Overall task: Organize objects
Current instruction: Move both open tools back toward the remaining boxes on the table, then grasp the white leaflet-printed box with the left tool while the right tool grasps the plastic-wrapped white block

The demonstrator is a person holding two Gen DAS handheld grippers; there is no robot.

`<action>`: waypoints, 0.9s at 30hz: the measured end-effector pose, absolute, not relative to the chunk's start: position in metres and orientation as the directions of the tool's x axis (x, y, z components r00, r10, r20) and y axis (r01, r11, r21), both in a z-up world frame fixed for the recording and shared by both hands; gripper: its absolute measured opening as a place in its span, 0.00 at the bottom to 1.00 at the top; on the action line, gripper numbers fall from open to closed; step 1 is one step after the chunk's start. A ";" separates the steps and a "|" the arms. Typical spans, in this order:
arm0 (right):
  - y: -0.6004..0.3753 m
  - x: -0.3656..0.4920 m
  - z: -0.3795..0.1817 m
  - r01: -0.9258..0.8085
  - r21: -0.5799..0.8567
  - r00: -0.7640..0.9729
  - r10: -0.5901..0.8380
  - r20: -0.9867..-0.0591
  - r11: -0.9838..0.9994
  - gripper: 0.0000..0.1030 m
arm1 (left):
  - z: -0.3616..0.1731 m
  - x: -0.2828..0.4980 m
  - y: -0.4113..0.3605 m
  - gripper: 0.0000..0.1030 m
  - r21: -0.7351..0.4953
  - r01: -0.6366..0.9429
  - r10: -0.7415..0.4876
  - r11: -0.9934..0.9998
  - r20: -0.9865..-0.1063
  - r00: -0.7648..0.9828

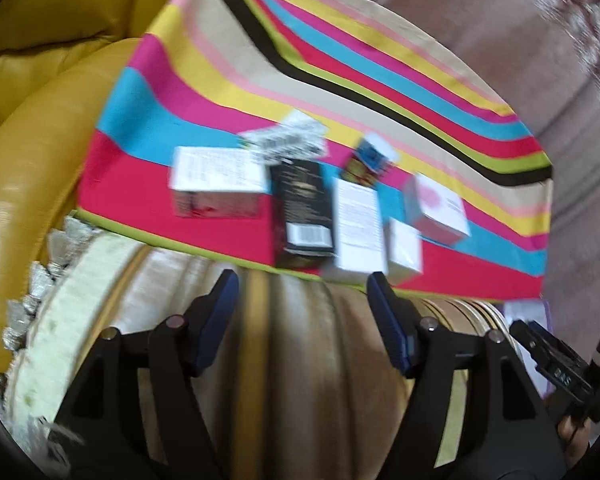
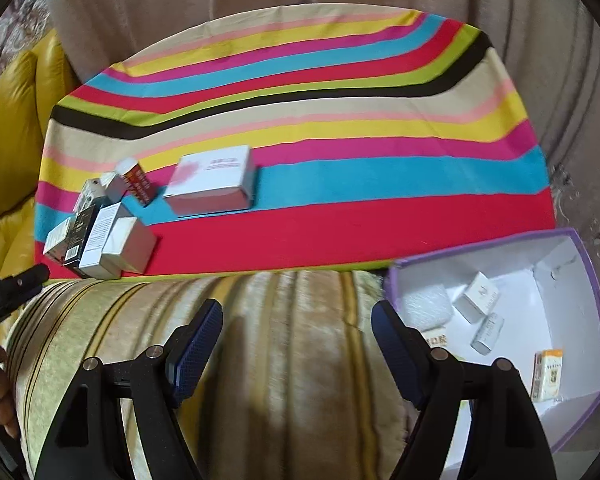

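Several small boxes lie in a cluster on a striped cloth [image 1: 340, 60]: a white box with a red side [image 1: 216, 178], a black box [image 1: 304, 208], a tall white box [image 1: 358, 224], a small white box [image 1: 404, 248] and a white box with a pink spot [image 1: 436, 208]. My left gripper [image 1: 302, 284] is open and empty, just short of the cloth's near edge, in front of the black and tall white boxes. My right gripper [image 2: 298, 312] is open and empty over beige upholstery. To its right sits a purple-rimmed box [image 2: 480, 242] with several small boxes inside. The pink-spot box [image 2: 212, 184] lies apart from the cluster [image 2: 100, 236].
A ribbed beige cushion [image 2: 280, 360] lies under both grippers, along the cloth's [image 2: 340, 232] near edge. Yellow leather cushions [image 1: 40, 160] border the cloth on the left. A person's hand [image 2: 0, 392] shows at the left edge of the right wrist view. The left wrist view is blurred.
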State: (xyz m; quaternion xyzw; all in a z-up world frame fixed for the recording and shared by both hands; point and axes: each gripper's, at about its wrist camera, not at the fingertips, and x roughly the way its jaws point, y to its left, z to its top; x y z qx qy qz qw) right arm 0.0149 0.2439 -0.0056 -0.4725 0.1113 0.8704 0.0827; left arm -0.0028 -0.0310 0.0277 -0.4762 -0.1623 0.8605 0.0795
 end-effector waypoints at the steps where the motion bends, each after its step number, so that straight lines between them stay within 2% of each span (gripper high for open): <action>1: 0.241 0.013 -0.005 -0.242 0.120 -0.541 0.031 -0.840 -0.963 0.76 | 0.027 -0.004 -0.035 0.72 -0.356 0.026 0.288 -0.934 -0.793 -0.537; 6: 0.220 -0.004 -0.006 -0.200 0.112 -0.545 0.016 -0.838 -0.973 0.76 | 0.023 -0.016 -0.044 0.73 -0.346 0.062 0.259 -0.936 -0.798 -0.544; 14: 0.193 -0.027 -0.006 -0.160 0.120 -0.557 -0.011 -0.831 -0.980 0.76 | 0.019 -0.040 -0.054 0.82 -0.325 0.091 0.221 -0.941 -0.799 -0.559; 27: 0.149 -0.060 -0.008 -0.061 0.103 -0.559 -0.051 -0.828 -0.993 0.76 | 0.006 -0.075 -0.066 0.84 -0.275 0.152 0.157 -0.949 -0.834 -0.528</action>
